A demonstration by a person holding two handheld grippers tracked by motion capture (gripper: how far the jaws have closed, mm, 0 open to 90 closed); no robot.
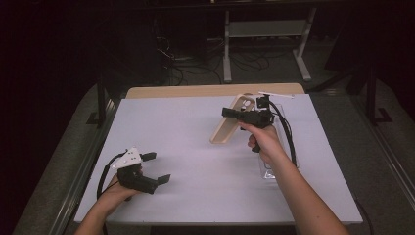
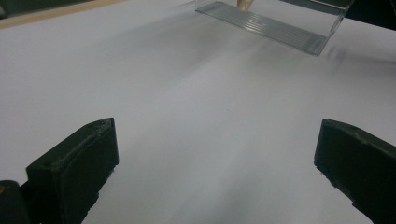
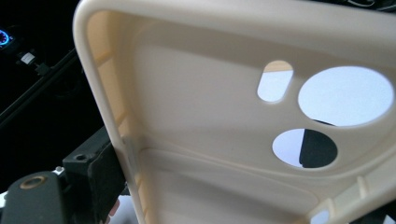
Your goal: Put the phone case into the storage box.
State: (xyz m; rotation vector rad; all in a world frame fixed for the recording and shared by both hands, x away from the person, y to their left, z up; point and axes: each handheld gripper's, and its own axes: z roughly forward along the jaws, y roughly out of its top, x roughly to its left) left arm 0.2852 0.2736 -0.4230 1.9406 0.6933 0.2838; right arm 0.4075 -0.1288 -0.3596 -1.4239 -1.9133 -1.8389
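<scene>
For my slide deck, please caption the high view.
Right gripper holds a beige plastic phone case tilted above the white table; left gripper rests open.

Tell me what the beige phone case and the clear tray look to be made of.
Phone case: looks like soft matte plastic or silicone, beige, with moulded rounded edges, smooth camera cutouts and no glare. Clear tray: seemingly rigid transparent plastic, acrylic perhaps; the table shows through it, its base is finely ribbed and its edges catch light.
</scene>
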